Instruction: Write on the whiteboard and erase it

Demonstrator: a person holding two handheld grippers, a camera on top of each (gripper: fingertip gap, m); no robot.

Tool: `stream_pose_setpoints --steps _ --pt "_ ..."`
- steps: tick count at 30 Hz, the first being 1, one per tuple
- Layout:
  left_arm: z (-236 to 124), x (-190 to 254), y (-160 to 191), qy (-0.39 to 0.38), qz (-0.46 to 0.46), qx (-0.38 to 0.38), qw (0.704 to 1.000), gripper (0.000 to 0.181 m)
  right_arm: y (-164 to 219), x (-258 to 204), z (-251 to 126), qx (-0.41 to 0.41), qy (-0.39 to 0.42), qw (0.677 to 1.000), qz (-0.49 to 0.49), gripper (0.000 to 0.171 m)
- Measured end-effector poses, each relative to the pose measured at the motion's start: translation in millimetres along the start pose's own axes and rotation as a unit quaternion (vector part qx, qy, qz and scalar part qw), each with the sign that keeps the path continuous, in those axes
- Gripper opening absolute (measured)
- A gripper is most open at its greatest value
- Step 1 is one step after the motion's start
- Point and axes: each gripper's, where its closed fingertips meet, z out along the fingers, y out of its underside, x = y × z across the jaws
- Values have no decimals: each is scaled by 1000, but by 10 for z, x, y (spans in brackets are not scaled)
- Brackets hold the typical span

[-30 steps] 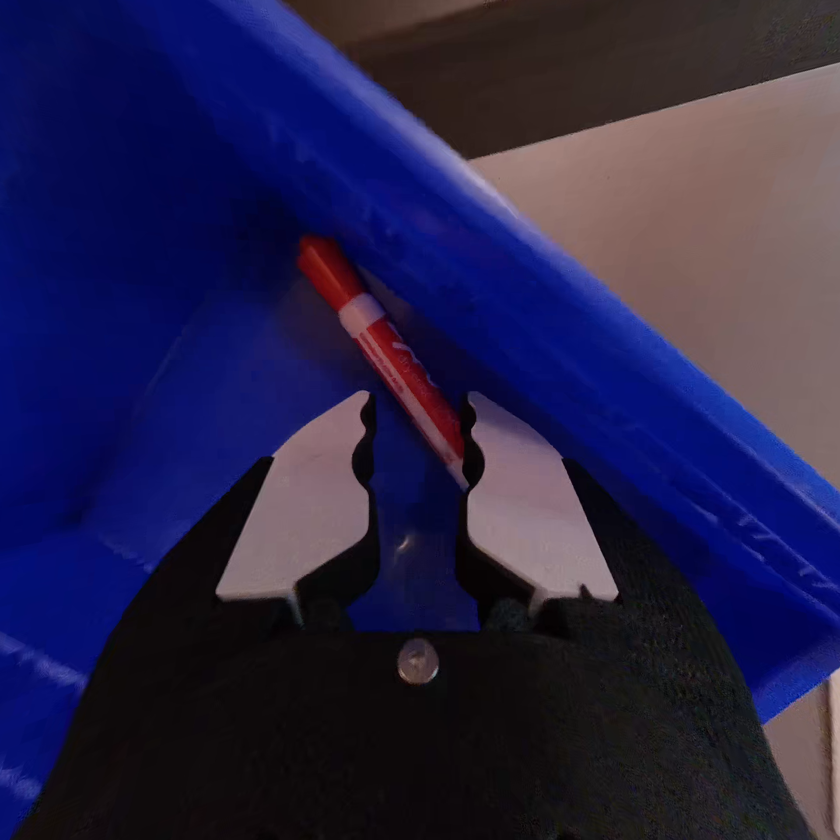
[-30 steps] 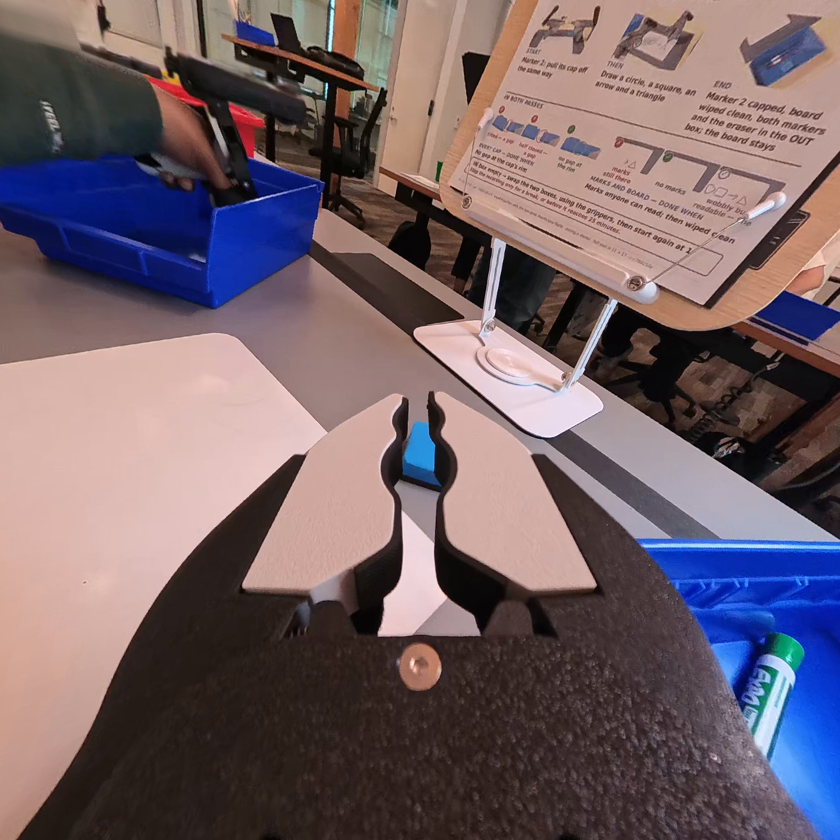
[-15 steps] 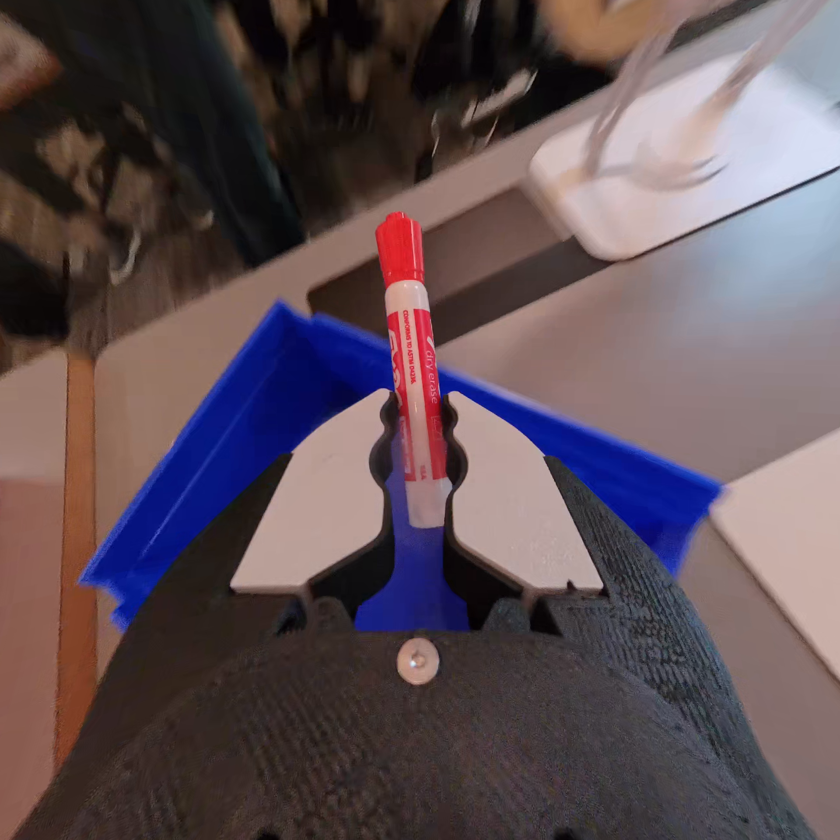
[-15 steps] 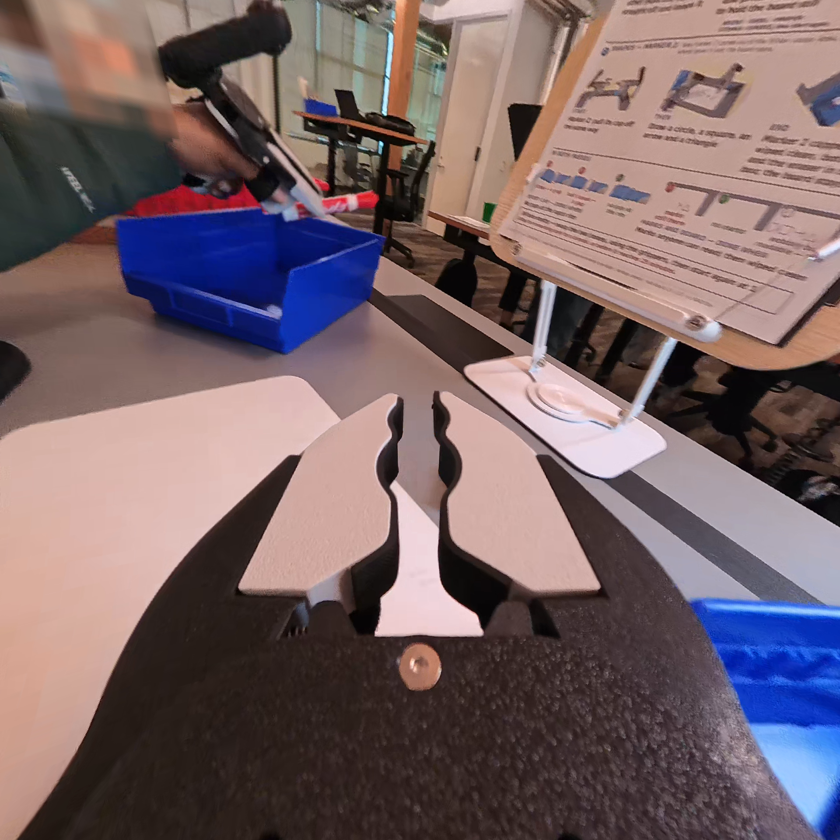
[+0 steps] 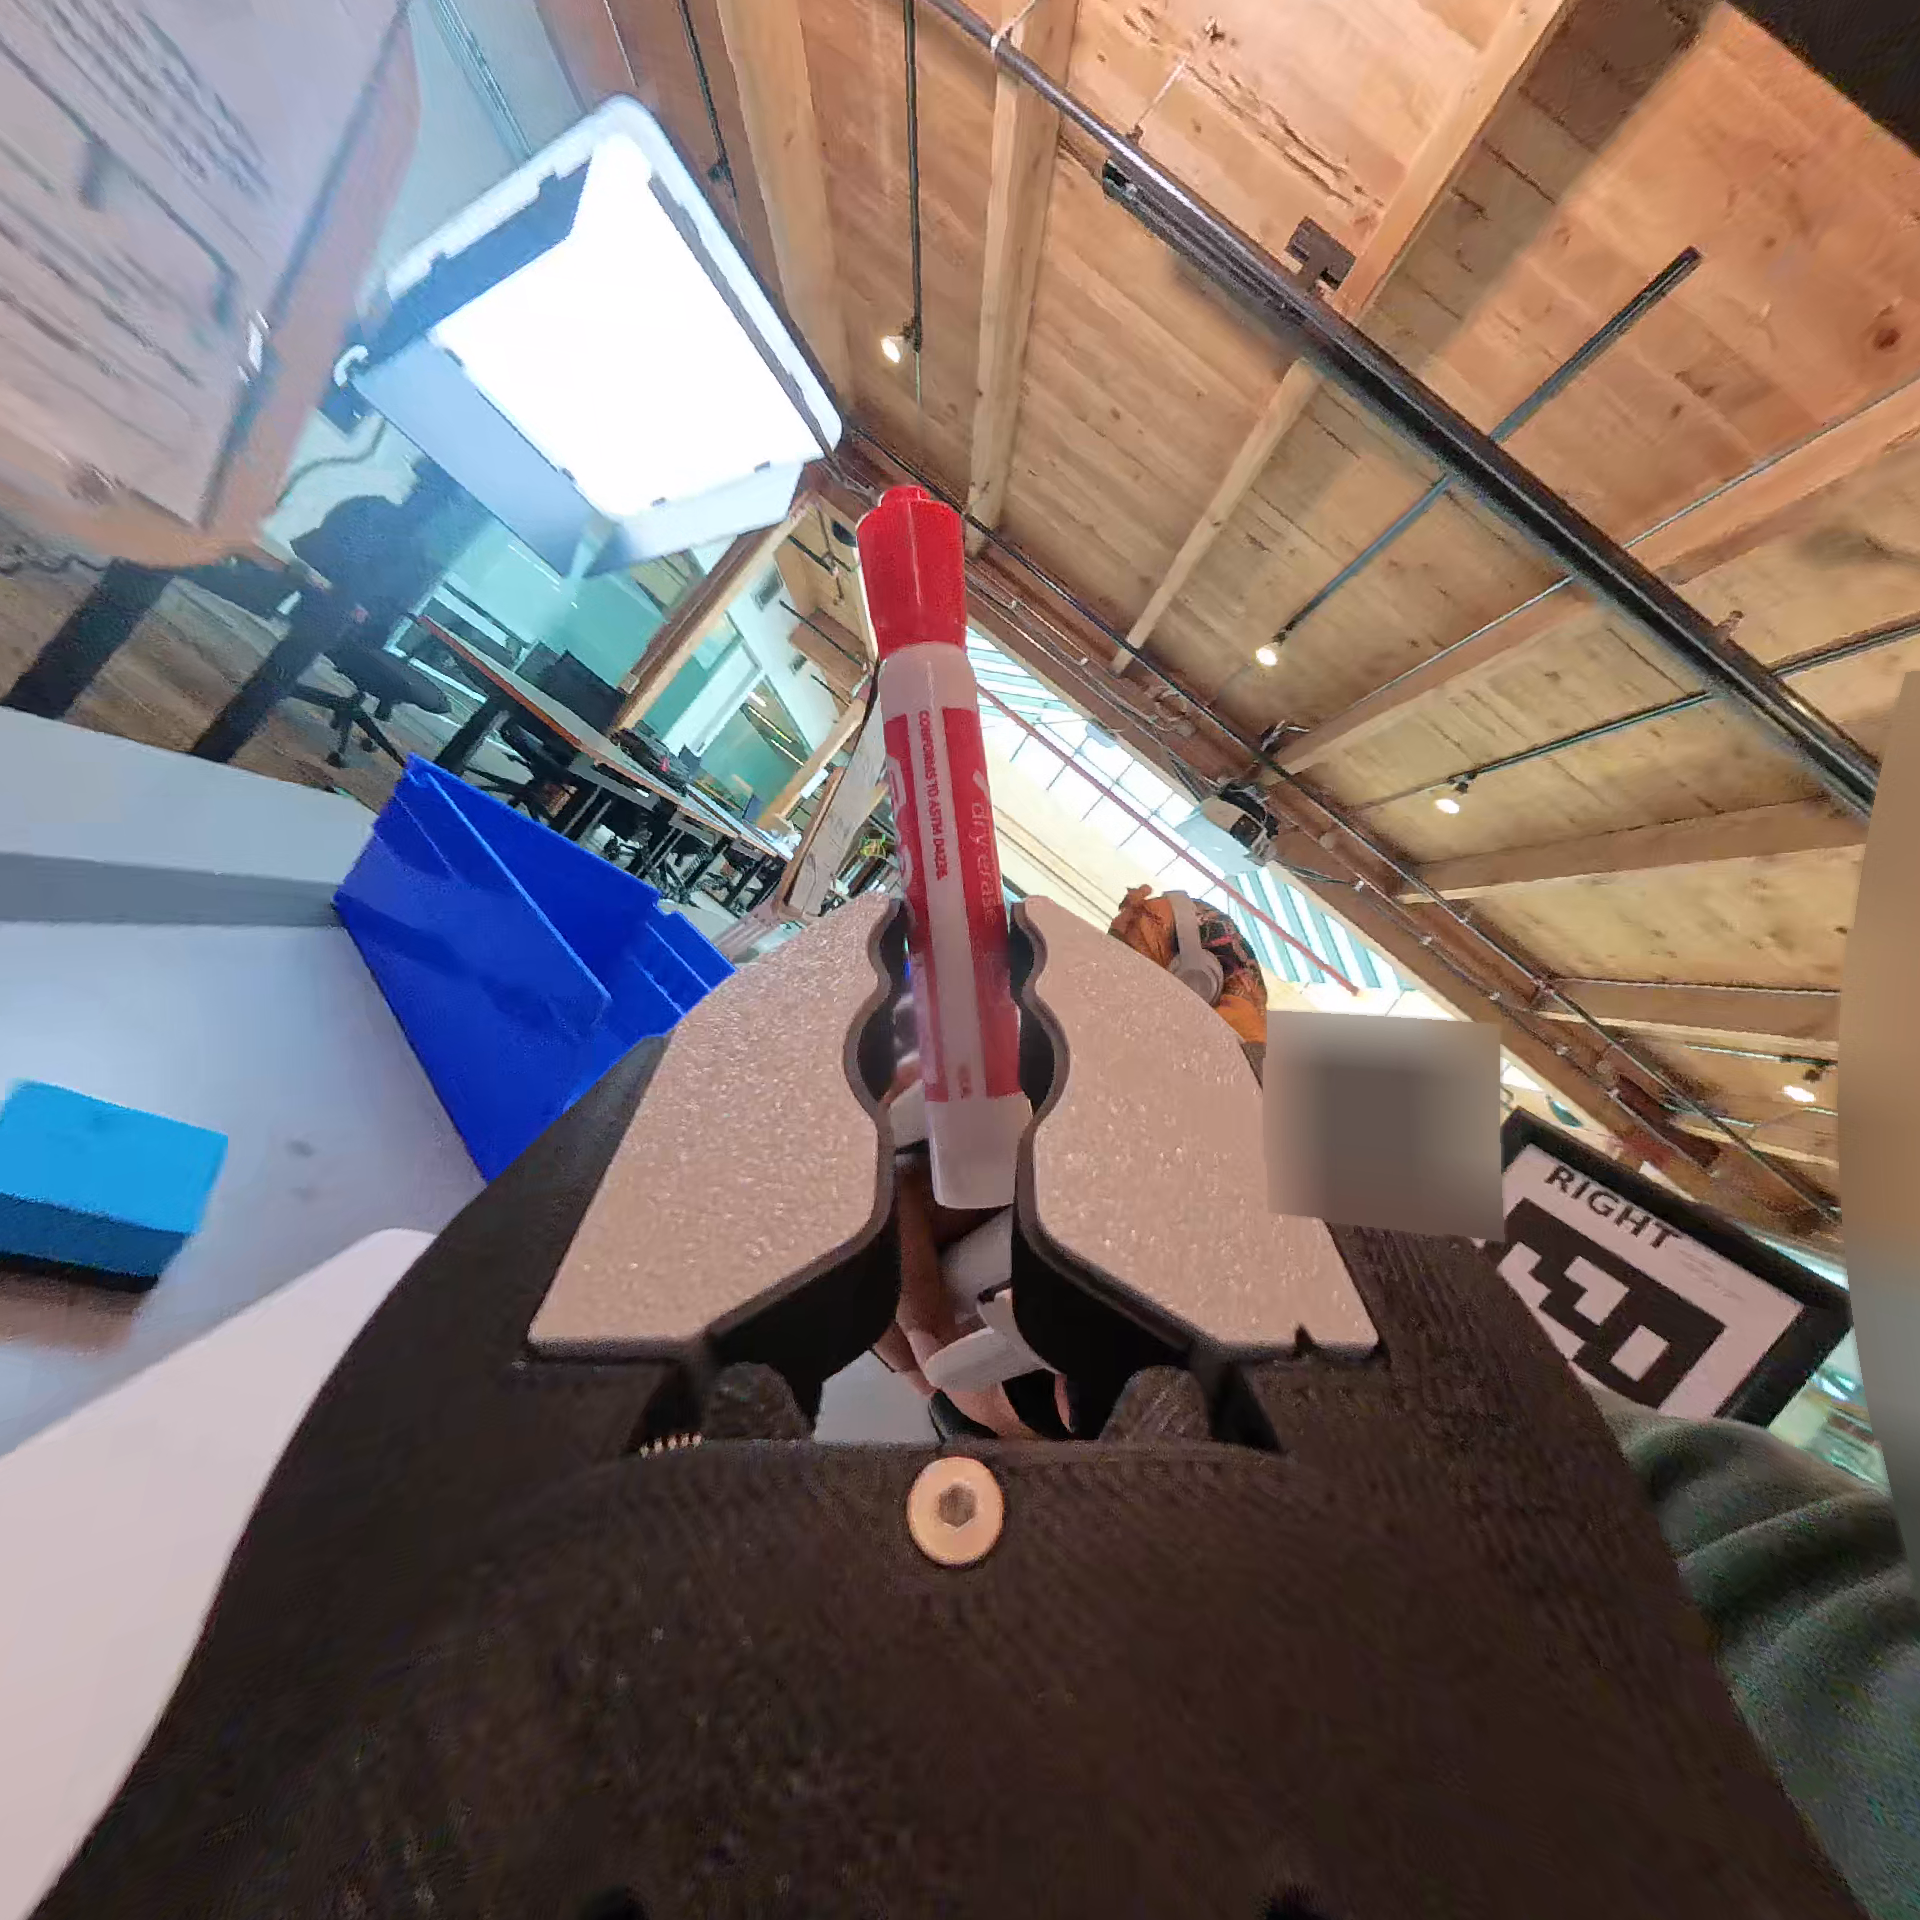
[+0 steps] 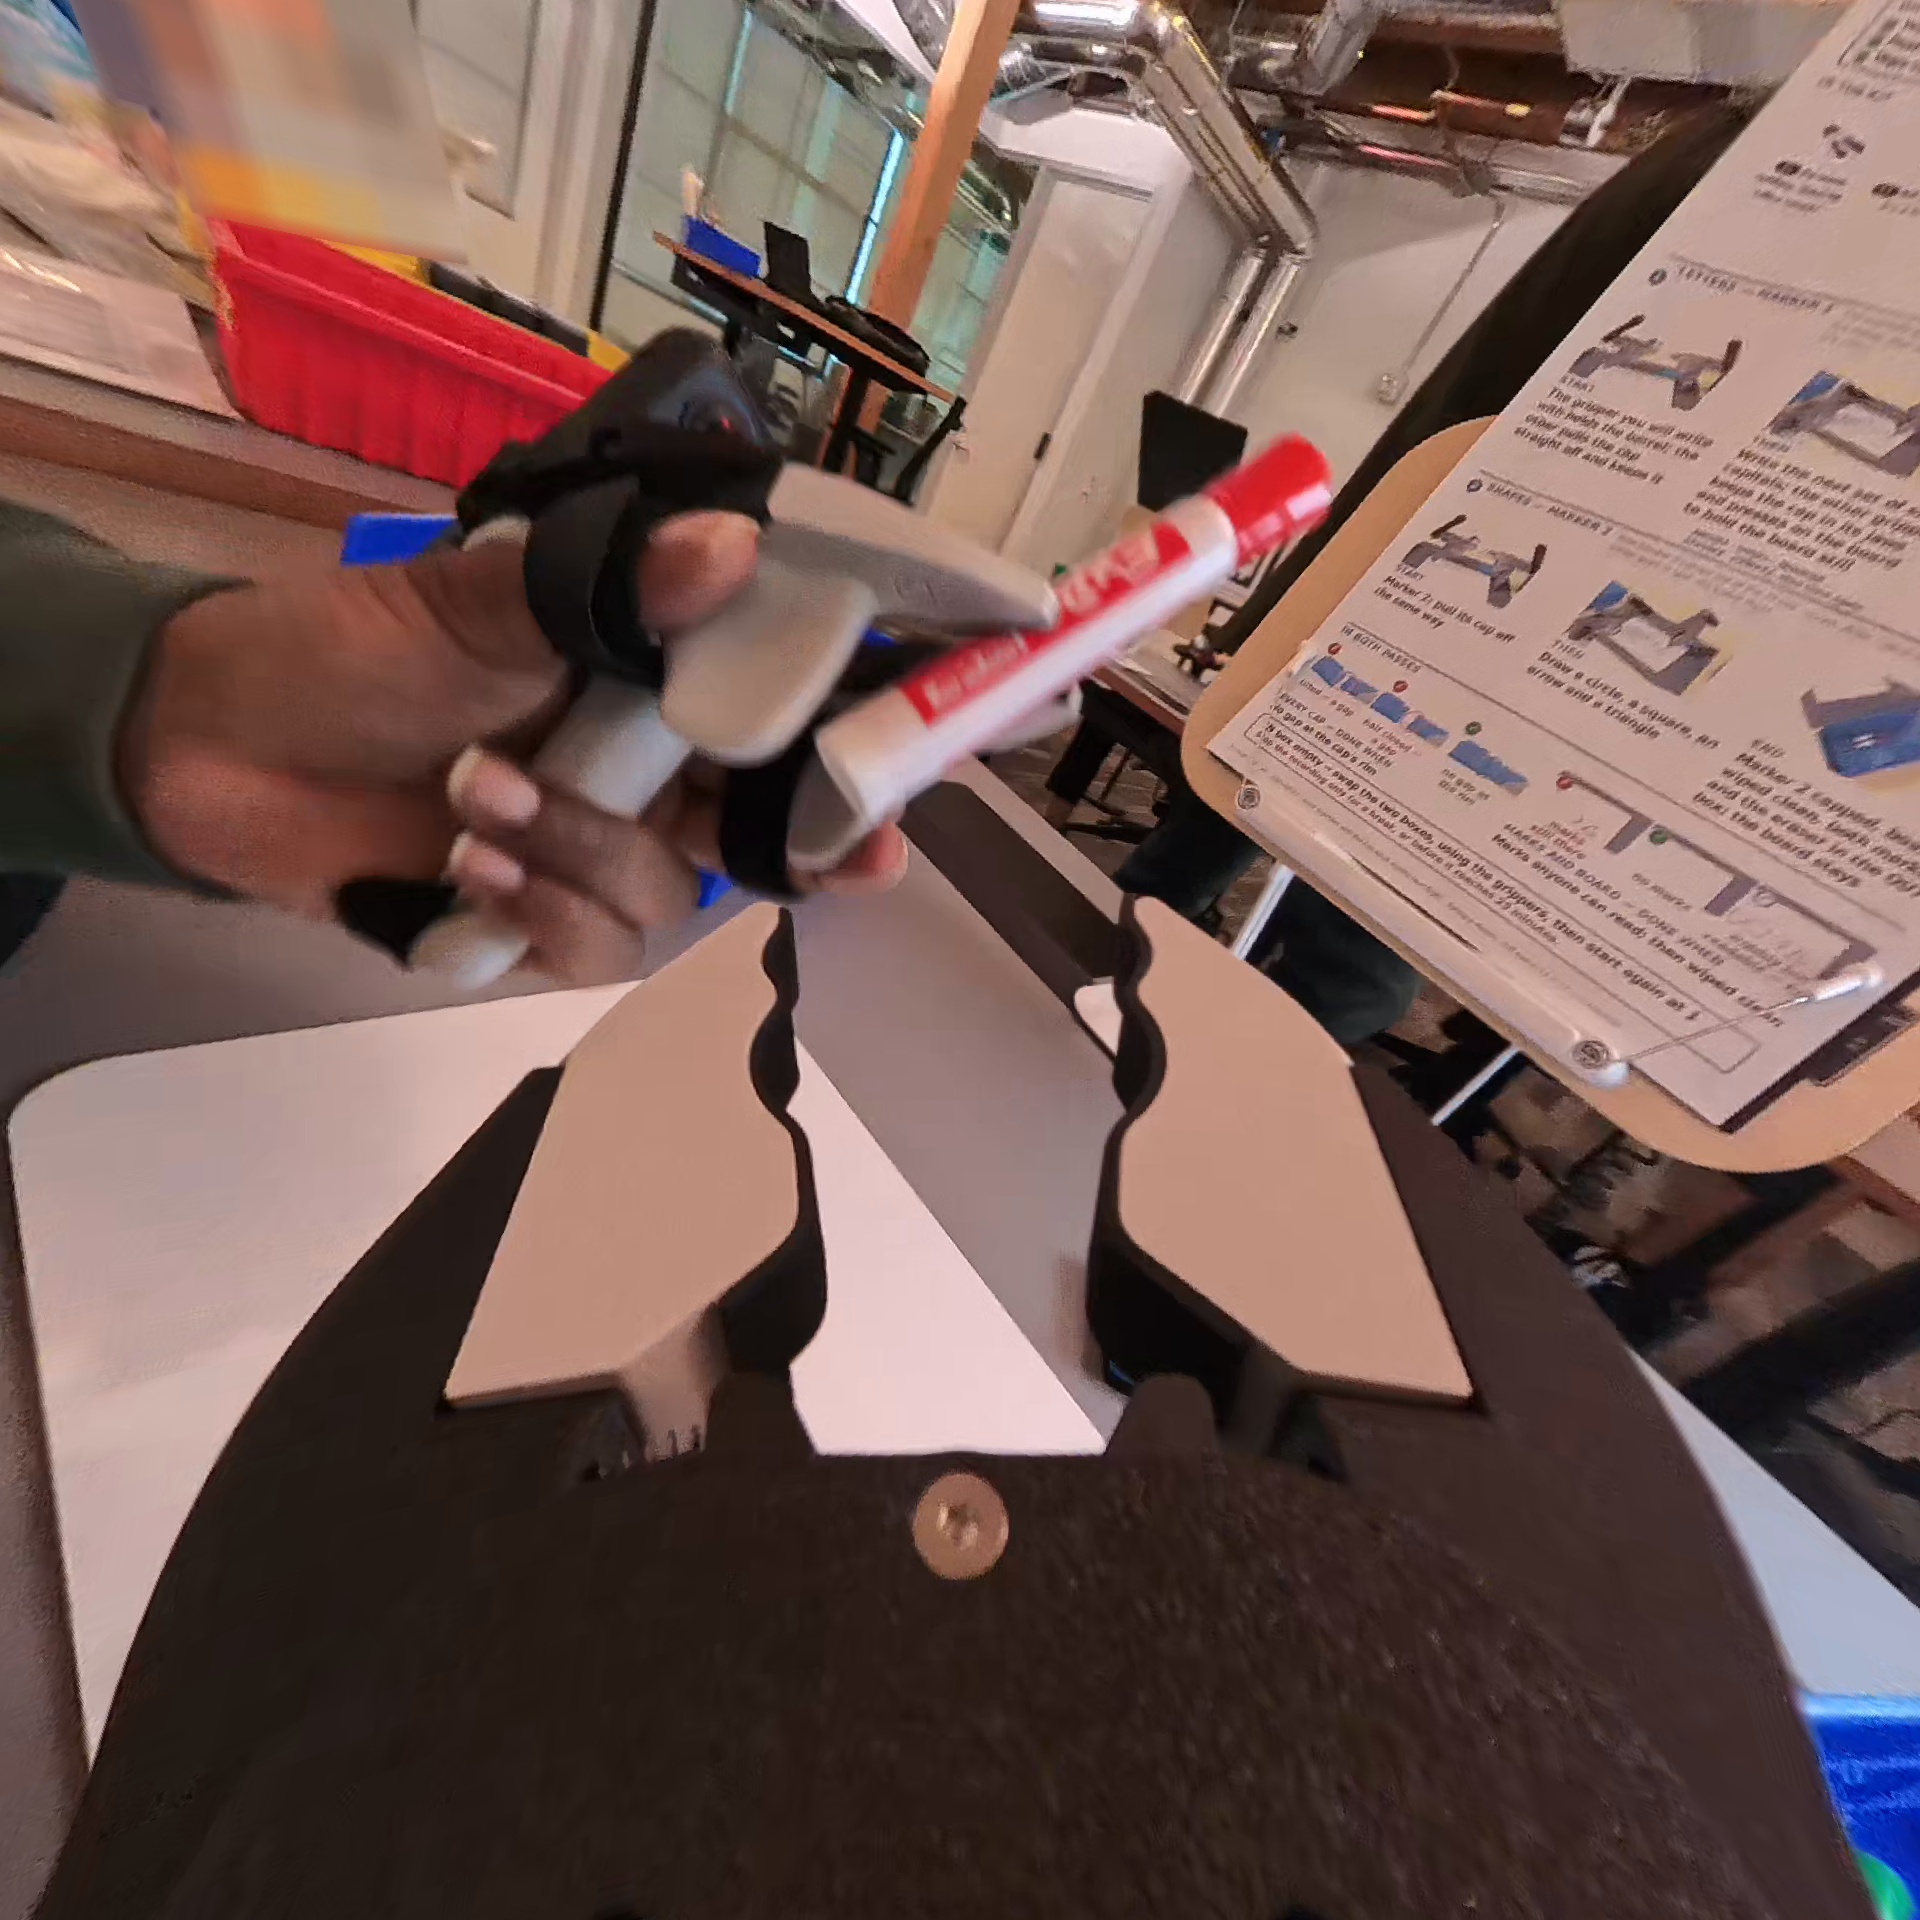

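1. A second ago my left gripper (image 5: 956, 997) was down in the blue bin (image 5: 499, 966); now it is lifted clear, clamped on the red marker (image 5: 951, 904), cap (image 5: 914, 571) on and pointing up.
2. My right gripper (image 6: 956, 997) has spread wide and holds nothing, so I judge uncapping comes next.
3. Only the left view shows the blue eraser (image 5: 99, 1174) on the table (image 5: 260, 1039); only the right shows the whiteboard (image 6: 260, 1164) bare below.
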Motion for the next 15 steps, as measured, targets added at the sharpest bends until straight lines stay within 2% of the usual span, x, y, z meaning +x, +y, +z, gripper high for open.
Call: stream_pose_setpoints --steps 3,6,11,15 --pt "119 37 242 20 -8 -12 1000 19 3 3 29 -11 16 1000 -23 59" --pt "122 26 301 19 -17 2 1000 19 40 11 4 -8 -1 1000 -12 56" --pt "12 -3 178 17 -4 12 1000 18 7 108 -103 14 18 998 -59 28" --pt "-29 -21 197 18 -10 16 1000 18 -4 223 -140 22 19 999 -37 33"
